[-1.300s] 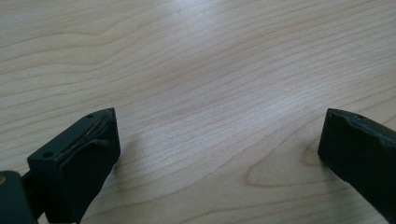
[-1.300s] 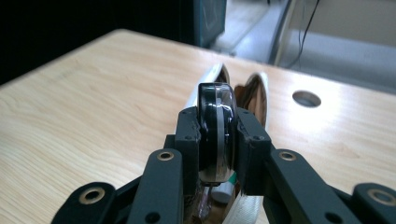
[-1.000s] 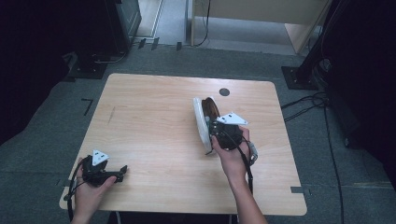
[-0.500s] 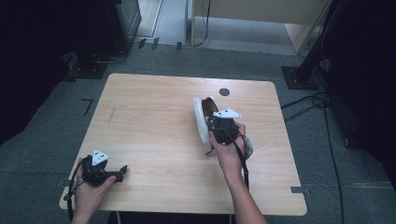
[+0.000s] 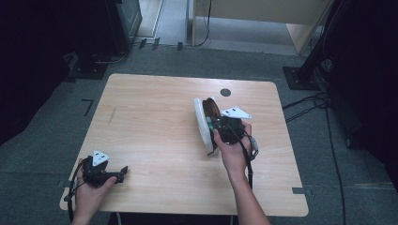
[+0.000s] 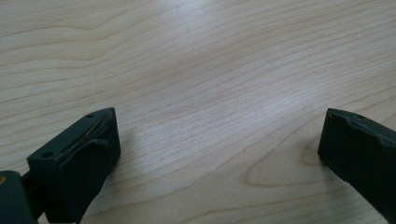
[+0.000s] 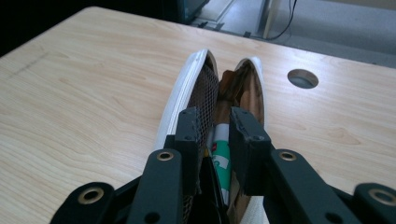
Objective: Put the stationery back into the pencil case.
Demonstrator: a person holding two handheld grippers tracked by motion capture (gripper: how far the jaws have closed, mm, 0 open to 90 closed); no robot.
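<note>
A white zip pouch lies open on its edge right of the table's middle, showing a mesh pocket and a brown lining. My right gripper reaches into its opening from the near side. Its jaws stand close together on a green and white tube that sits between the pouch's two halves. My left gripper rests near the table's front left corner, far from the pouch. It is open, with bare wood between its jaws.
The light wooden table has a round cable hole just beyond the pouch, also seen as the hole in the right gripper view. Dark stands and cables sit on the floor around the table.
My right hand has shifted a little forward, carrying its gripper deeper along the pouch's opening. The left gripper has stayed where it was.
</note>
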